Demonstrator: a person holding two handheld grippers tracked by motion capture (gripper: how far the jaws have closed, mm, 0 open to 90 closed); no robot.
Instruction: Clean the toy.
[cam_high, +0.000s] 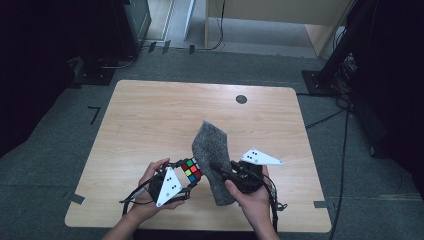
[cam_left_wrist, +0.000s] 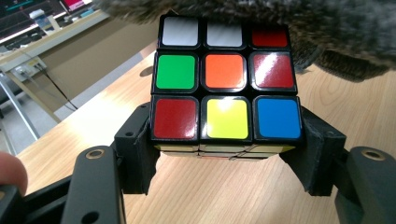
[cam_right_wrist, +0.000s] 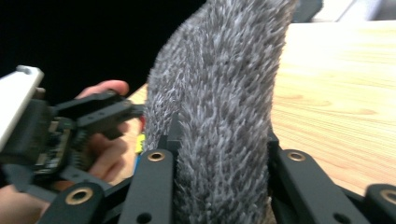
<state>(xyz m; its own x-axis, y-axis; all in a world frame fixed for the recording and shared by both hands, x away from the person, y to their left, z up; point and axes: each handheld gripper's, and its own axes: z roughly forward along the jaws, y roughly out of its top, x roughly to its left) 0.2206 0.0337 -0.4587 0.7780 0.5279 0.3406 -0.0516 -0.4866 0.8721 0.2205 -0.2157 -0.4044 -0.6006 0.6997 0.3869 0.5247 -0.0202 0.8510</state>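
While the left gripper (cam_high: 192, 175) clamps a Rubik's cube (cam_high: 191, 169), the right gripper (cam_high: 220, 172) pinches a grey fuzzy cloth (cam_high: 212, 150) just beside it. High view: both sit near the table's (cam_high: 150, 115) front edge, approx 6 o'clock of the tabletop's centre, w/ the cube at 9 o'clock of the cloth and touching or nearly touching it.

Left gripper view: cube (cam_left_wrist: 226, 84) held between the two black jaws, pads pressed on its left & right sides at the bottom row. Face toward the camera reads white, white, red on top; green, orange, red in the middle; red, yellow, blue at the bottom. Grey cloth (cam_left_wrist: 327, 32) hangs over the cube's 12 o'clock edge & spreads to 2 o'clock. Wood table (cam_left_wrist: 233, 196) shows below.

Right gripper view: cloth (cam_right_wrist: 219, 116) stands upright between the jaws, filling the gap; pads press its sides, so it's a pinch on the fabric. Cloth rises toward 12 o'clock w/ a slight lean to 1 o'clock. At 9 o'clock the person's left hand (cam_right_wrist: 105, 149) & its gripper (cam_right_wrist: 135, 112) show, a sliver of the cube's (cam_right_wrist: 139, 142) yellow sticker just left of the cloth.

High view: a small dark round spot (cam_high: 241, 99) lies on the tabletop at 12 o'clock of the cloth, well apart. Grey plates top both grippers.
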